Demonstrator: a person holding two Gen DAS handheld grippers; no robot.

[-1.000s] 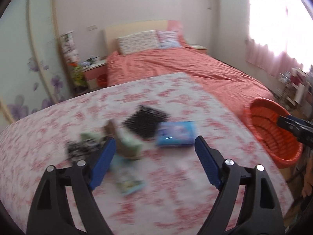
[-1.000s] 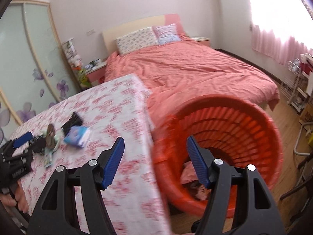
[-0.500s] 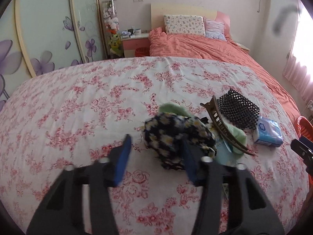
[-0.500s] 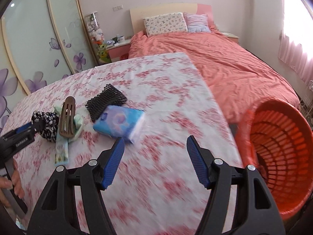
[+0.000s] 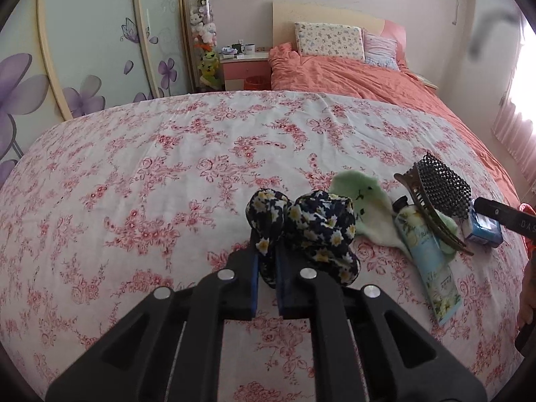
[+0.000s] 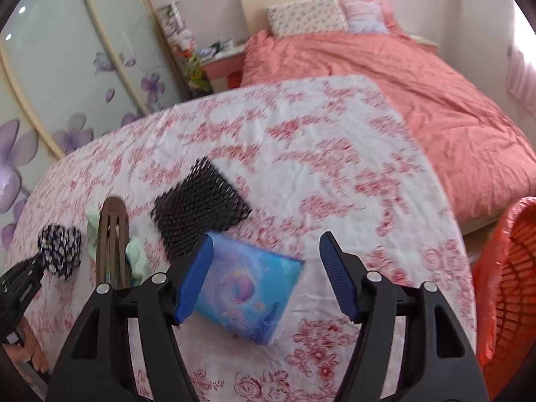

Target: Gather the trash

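The left gripper [image 5: 266, 279] is pressed together on a fold of the scrunchie [image 5: 301, 231], a dark cloth ring with small daisies. The scrunchie sits directly in front of these tongs on the flowered cloth [image 5: 150, 174], and only its near edge is between the pads; the larger part bulges out to the right of them. I judge that this pinch is small, so a lift must be gentle.

The right gripper [image 6: 266, 278] is spread, with nothing pressed between its pads. The blue pack [image 6: 248, 288] lies just under and ahead of it, nearer to the left finger than to the right one. Its long axis runs slanting, from upper left to lower right in the right wrist view, so it does not lie square across the gap. The coming move turns on this, I think: the tongs must go a little to the left and turn before they close.

Further out lie the brown clip [image 6: 112, 234], the green cloth [image 5: 365, 207], the tube [image 5: 428, 264] and the black mesh [image 6: 197, 207]. The orange basket [image 6: 502, 278] is at the right edge, well apart from the pack.

The basket is cut off by the frame, so its inside is not seen. The right wrist view is blurred, and the print on the pack cannot be read. Whether the pack counts as trash I cannot tell.
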